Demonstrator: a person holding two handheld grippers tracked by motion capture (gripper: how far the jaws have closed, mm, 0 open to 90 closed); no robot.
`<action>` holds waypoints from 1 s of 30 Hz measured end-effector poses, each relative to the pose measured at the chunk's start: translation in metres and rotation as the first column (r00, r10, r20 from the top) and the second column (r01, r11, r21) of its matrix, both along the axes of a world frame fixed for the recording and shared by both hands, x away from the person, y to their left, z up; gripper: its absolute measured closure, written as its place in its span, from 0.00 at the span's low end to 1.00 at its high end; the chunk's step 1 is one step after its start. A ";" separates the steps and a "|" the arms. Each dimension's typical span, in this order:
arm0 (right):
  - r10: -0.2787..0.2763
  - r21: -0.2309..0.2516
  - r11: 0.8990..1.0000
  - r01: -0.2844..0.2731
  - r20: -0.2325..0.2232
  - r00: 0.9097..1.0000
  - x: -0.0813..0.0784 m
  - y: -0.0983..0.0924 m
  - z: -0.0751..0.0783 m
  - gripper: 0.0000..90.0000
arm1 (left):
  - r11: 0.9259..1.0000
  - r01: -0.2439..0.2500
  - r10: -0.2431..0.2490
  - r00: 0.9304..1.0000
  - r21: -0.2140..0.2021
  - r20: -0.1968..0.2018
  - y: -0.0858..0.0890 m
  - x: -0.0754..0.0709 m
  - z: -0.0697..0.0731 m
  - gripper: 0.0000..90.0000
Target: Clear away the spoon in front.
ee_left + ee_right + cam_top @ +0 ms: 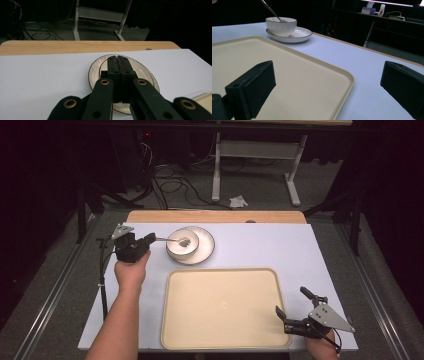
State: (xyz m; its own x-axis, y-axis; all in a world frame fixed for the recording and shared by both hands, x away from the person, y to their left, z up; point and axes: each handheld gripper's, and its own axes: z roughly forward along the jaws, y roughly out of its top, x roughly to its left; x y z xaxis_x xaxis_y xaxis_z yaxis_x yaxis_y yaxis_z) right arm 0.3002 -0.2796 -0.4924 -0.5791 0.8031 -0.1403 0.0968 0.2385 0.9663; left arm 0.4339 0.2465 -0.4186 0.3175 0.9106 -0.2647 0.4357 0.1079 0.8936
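A white bowl [182, 242] stands on a dark-rimmed plate [207, 247] at the far left of the white mat. A metal spoon [167, 239] rests with its head in the bowl, and its handle runs left into my left gripper [150, 238], which is shut on it. In the left gripper view the two jaws of that gripper [117, 58] are pressed together over the plate [95, 72] and hide the spoon. My right gripper [290, 300] is open at the near right corner of the beige tray [225, 307]. The right gripper view shows the bowl [282, 25], the slanted spoon handle [269, 10] and the tray [287, 75].
The white mat [280, 245] covers a table with a wooden strip [215, 216] along its far edge. Beyond it are a white table frame [255, 155] and cables [175, 185] on the dark floor. Metal rails run along both sides.
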 end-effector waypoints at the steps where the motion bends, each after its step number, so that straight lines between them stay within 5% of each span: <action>1: -0.002 0.006 1.000 0.002 -0.001 1.000 0.000 0.000 0.000 0.01 | 1.000 0.000 0.000 1.000 0.004 0.009 -0.001 -0.002 0.001 1.00; 7: 0.007 0.005 1.000 -0.007 0.004 1.000 0.001 -0.001 0.000 0.01 | 0.998 -0.003 -0.001 0.998 0.056 0.069 -0.008 -0.019 0.009 1.00; 14: 0.010 -0.003 1.000 -0.010 0.004 1.000 0.002 0.001 0.000 0.01 | 0.998 -0.002 -0.005 0.992 0.063 0.124 -0.010 -0.044 0.019 1.00; 30: -0.004 0.004 1.000 0.004 0.013 1.000 0.000 0.000 0.001 0.01 | 0.999 0.029 -0.033 0.984 0.026 0.173 0.002 -0.095 0.018 1.00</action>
State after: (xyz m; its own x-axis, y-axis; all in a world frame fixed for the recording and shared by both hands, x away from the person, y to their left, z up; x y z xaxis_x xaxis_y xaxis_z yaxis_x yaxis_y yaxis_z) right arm 0.3002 -0.2797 -0.4915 -0.5741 0.8060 -0.1444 0.0856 0.2344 0.9684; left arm 0.3388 0.2487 -0.4003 0.3853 0.9047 -0.1819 0.2767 0.0748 0.9580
